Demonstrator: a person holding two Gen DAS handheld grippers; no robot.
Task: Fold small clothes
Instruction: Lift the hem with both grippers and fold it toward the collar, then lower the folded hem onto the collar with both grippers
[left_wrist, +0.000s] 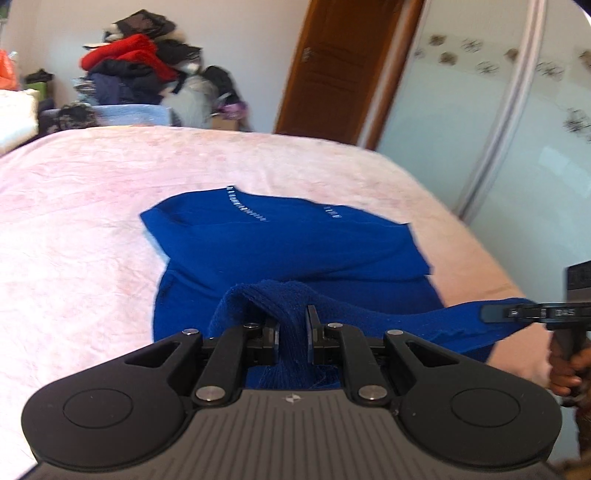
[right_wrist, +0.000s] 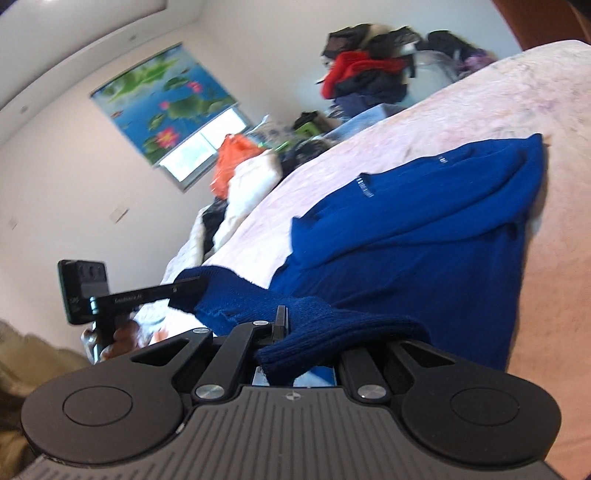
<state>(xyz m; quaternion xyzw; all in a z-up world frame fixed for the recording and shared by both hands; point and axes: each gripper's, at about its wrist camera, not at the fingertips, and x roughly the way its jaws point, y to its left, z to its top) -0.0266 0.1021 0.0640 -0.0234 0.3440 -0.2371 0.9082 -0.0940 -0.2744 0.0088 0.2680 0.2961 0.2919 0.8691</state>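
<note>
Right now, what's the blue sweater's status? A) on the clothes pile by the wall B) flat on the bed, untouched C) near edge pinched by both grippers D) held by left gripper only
C: the left gripper and the right gripper each clamp the ribbed near edge of the blue sweater, with the rest lying on the pink bed cover.

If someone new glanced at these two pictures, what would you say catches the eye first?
The bright blue sweater spread on the pink bedspread dominates both views. Its near ribbed hem is lifted and pinched at two spots, by the left gripper and the right gripper. Behind the bed, a heap of clothes topped with red stands against the wall, and a lotus-print blind hangs over the window.
</note>
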